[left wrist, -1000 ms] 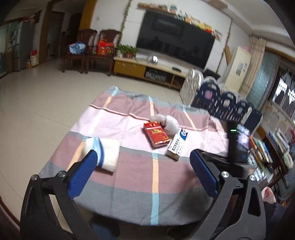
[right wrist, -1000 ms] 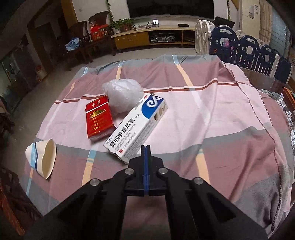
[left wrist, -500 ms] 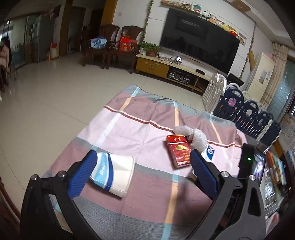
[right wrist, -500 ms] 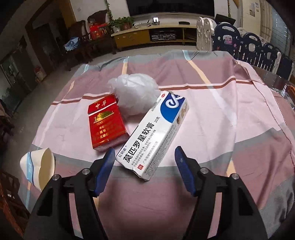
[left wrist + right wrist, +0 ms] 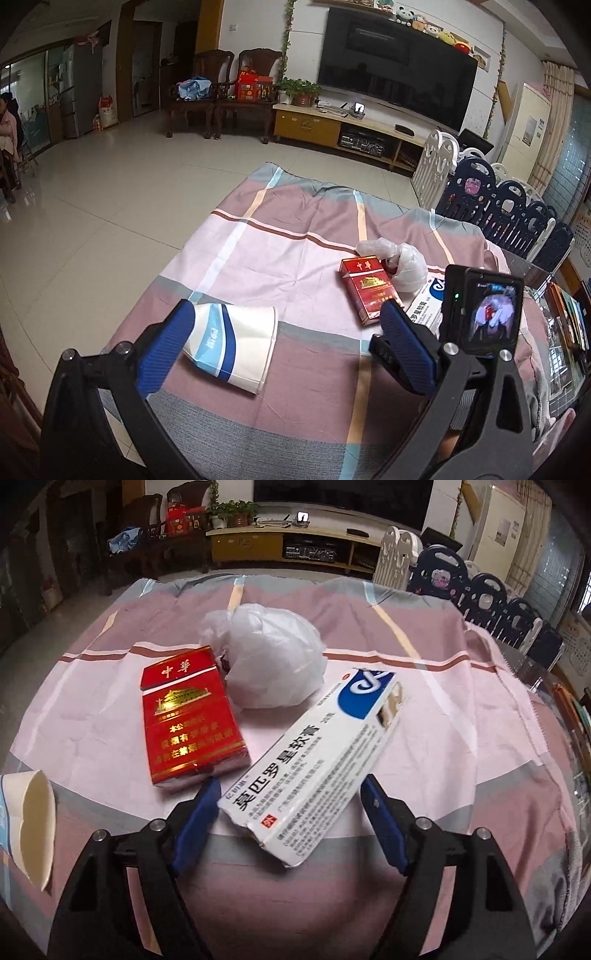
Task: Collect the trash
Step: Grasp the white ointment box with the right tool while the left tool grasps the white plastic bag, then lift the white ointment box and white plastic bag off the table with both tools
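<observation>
Right gripper, jaws opening, straddles the near end of the white carton at lower centre for pickup; left gripper, spread, frames the flattened paper cup.

The right gripper is seen opening, the near end of the white ointment box framed between its blue pads, apparently untouched. A red cigarette pack is laid just left, a crumpled plastic bag behind, a flattened paper cup far left.
</observation>
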Available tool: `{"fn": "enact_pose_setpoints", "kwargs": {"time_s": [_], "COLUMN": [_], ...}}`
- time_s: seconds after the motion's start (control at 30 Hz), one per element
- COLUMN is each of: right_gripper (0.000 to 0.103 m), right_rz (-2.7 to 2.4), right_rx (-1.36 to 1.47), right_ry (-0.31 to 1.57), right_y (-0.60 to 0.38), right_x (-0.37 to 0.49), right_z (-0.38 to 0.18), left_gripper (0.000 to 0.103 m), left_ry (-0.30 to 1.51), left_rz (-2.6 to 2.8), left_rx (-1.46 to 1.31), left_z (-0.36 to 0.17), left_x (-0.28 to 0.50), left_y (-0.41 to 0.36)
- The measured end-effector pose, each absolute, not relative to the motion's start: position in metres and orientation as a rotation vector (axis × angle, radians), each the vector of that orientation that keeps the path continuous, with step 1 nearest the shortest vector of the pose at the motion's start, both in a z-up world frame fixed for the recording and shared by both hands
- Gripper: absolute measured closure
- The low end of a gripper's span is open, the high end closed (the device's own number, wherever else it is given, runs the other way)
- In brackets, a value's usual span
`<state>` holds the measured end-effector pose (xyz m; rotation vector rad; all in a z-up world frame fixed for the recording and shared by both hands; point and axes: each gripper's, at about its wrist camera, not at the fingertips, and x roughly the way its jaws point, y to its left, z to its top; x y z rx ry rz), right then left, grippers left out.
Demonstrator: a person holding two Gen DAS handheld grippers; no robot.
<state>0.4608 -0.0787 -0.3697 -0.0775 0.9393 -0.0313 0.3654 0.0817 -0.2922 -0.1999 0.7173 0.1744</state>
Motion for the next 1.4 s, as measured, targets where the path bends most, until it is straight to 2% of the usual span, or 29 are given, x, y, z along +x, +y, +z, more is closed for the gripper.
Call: {"fn": "enact_pose_setpoints", "kwargs": {"time_s": [0.27,0.5,0.53,0.57,0.6,0.63,0.9,1.2,1.23,1.3,1.33,1.4], "right_gripper": [0.026,0.026,0.029,0.044,0.056,0.063,0.064,0.064,0.064,0.064,0.064,0.064], "right_rz": [-0.223,-0.154,-0.136,-0.119,-0.103,-0.105,-0.017,0.019,0.021,0.021,0.022,0.029], "right_rx": [-0.006,-0.068,-0.044,-0.027,-0.010,0.005,0.171,0.235,0.247,0.262,0.265,0.267], "right_ry": [0.942,0.938,0.936,0.937,0.935,0.936,0.950,0.844,0.840,0.838,0.840,0.837], "right_y": [-0.131,-0.114,-0.118,-0.122,-0.125,-0.129,-0.179,-0.228,-0.234,-0.243,-0.244,-0.248], "right_x": [0.453,0.468,0.471,0.474,0.476,0.476,0.467,0.438,0.436,0.434,0.434,0.433], "right_z": [-0.369,-0.374,-0.376,-0.377,-0.376,-0.374,-0.357,-0.316,-0.315,-0.316,-0.316,-0.315], "left_gripper": [0.003,0.003,0.003,0.003,0.003,0.003,0.003,0.003,0.005,0.052,0.070,0.077], "left_ry": [0.730,0.749,0.754,0.764,0.773,0.781,0.853,1.059,1.073,1.099,1.114,1.075], "left_rz": [0.164,0.146,0.140,0.122,0.104,0.093,-0.029,-0.054,-0.051,-0.066,-0.080,-0.095], "left_rx": [-0.185,-0.173,-0.180,-0.194,-0.199,-0.196,-0.051,0.154,0.180,0.217,0.217,0.209], "left_z": [-0.294,-0.298,-0.298,-0.299,-0.299,-0.300,-0.304,-0.369,-0.376,-0.388,-0.392,-0.385], "left_x": [0.369,0.374,0.376,0.381,0.386,0.392,0.483,0.571,0.577,0.587,0.590,0.589], "left_y": [0.075,0.068,0.068,0.067,0.065,0.062,-0.002,-0.071,-0.075,-0.080,-0.082,-0.083]}}
